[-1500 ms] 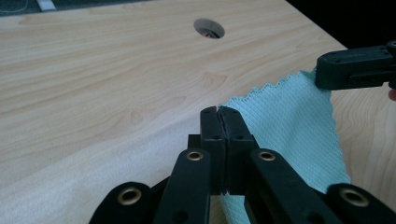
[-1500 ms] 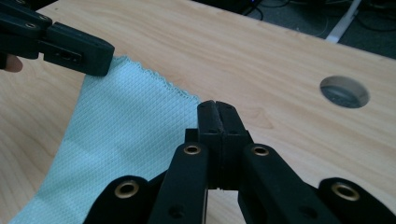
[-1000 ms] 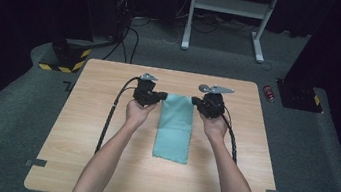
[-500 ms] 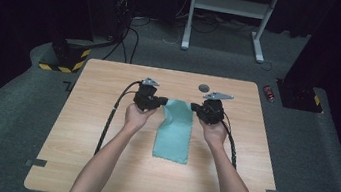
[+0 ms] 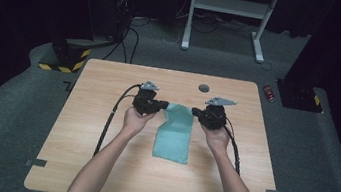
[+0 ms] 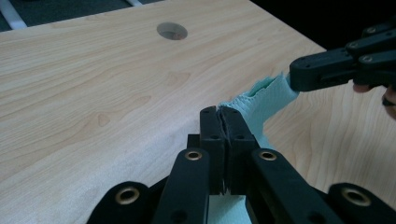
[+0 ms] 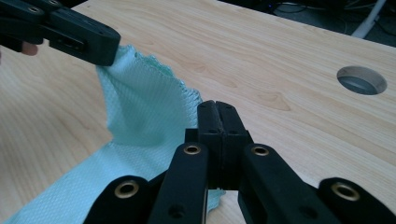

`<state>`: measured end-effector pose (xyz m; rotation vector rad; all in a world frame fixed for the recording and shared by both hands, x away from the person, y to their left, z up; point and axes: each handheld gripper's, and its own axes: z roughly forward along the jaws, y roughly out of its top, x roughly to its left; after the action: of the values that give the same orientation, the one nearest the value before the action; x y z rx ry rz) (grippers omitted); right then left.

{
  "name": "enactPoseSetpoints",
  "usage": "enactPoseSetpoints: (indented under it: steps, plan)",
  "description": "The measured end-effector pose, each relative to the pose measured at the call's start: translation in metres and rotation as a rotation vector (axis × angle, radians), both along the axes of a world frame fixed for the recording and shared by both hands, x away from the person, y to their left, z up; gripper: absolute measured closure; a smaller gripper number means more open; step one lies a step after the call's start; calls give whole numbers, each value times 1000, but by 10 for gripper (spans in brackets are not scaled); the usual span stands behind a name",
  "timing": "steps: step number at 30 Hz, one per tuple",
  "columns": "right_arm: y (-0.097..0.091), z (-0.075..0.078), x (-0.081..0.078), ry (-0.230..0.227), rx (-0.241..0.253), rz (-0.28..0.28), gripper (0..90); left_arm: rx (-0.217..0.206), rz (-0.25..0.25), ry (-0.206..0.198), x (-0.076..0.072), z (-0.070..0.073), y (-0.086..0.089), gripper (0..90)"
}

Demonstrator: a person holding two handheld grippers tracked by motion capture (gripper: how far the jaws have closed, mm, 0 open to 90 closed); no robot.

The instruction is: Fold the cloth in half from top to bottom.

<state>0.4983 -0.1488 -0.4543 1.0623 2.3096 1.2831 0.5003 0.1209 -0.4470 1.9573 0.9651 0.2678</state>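
Thing in hand: we are working a teal cloth [image 5: 173,138], a thin woven piece already folded into a long strip.

Where it lies: on the table [image 5: 98,166], about midway between the left and right edges and a little nearer the far edge than the near one; its near end rests flat on the wood, its far end is raised off it.

Left gripper [image 5: 161,106]: jaws pressed together on the far left corner of the cloth; in the left gripper view the fabric bunches right at the closed tips [image 6: 224,116].

Right gripper [image 5: 196,112]: jaws likewise clamped, on the far right corner; in the right gripper view the cloth [image 7: 140,112] runs from our own tips [image 7: 217,114] across to the other tool.

Weight: we judge it very light; it hangs between the two grips with only a soft sag.

Stiffness: none to speak of. It drapes, creases and follows whatever we do, so the free end will trail and may drag on the wood.

Surface: the weave looks textured, so we expect the pads to hold it without slipping, provided the pinch takes all layers.

Fragility: not breakable; the risk is a skewed fold, not damage.

Where to hold: the two corners of one short edge, as now, kept level and gently taut.

Nearby: a round hole [image 5: 204,88] in the table close to the far edge, apart from the cloth.
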Motion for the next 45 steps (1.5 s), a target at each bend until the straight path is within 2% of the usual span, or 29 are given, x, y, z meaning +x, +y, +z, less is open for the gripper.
enactPoseSetpoints:
  steps: [5,7,10,14,18,21,25,28,33,41,45]
  plan:
    - [-1,-1,-11,-10,-2,32,900,26,-15,-19,-4,1,3,883]
    - [0,1,-13,-20,-5,39,900,44,-13,-19,-2,3,3,883]
    - [1,6,-9,-28,-4,32,900,40,4,-16,5,6,3,883]
    - [8,12,3,-24,-29,19,900,109,22,-37,20,6,-1,884]
    - [18,17,17,-8,-71,23,900,184,39,-19,38,-3,-2,885]
    - [28,19,23,-2,-97,28,900,229,54,-33,44,-6,-4,887]
    - [27,21,26,-6,-86,5,900,240,50,-65,47,2,-10,888]
    - [19,25,27,-2,-60,-16,900,228,38,-93,44,9,-13,887]
    - [11,23,20,-11,-44,-4,900,216,11,-127,29,11,-11,887]
    - [7,12,-1,-12,-7,38,900,205,-41,-147,7,9,-7,887]
    - [4,8,-10,-13,-16,54,900,205,-62,-159,-4,8,-7,887]
